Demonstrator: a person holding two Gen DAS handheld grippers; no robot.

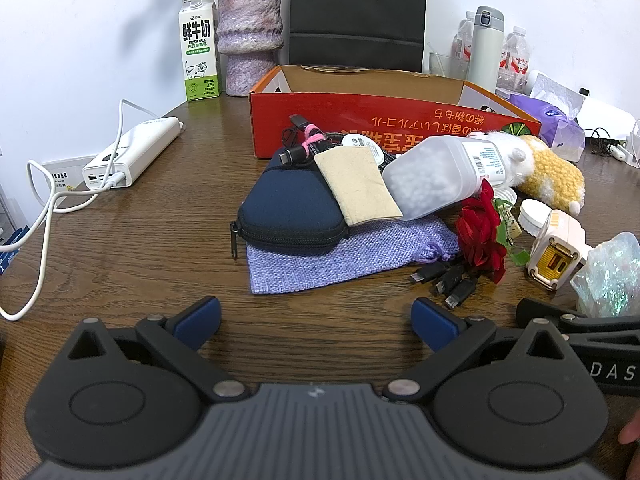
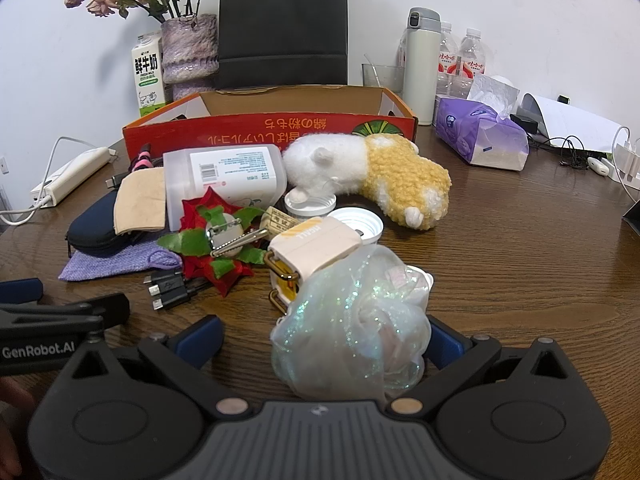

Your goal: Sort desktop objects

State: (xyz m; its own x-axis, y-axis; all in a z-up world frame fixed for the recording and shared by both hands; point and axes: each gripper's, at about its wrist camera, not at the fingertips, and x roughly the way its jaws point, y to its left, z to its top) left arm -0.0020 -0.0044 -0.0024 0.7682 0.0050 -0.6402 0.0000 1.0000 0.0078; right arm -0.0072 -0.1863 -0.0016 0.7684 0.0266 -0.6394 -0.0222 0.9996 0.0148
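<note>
A heap of small items lies on the wooden table in front of an open red cardboard box [image 1: 376, 120]. In it are a navy zip case [image 1: 288, 208], a lilac woven pouch [image 1: 320, 252], a beige cloth [image 1: 356, 184], a translucent bottle [image 1: 436, 176] on its side, a yellow-and-white plush toy [image 2: 380, 168], a red fabric flower [image 2: 216, 240], a cream charger [image 2: 316, 244] and black cable plugs [image 2: 168, 284]. My left gripper [image 1: 316, 320] stands open over bare wood, just short of the pouch. My right gripper [image 2: 322, 342] is open too, with an iridescent mesh bag [image 2: 352, 328] between its fingers.
A white power bank [image 1: 132, 152] with its cable lies at the left. A milk carton [image 1: 199, 48], a vase [image 1: 248, 36] and a black paper bag [image 2: 282, 24] stand behind the box. At the right are a tissue pack [image 2: 480, 136], a thermos [image 2: 420, 64] and water bottles.
</note>
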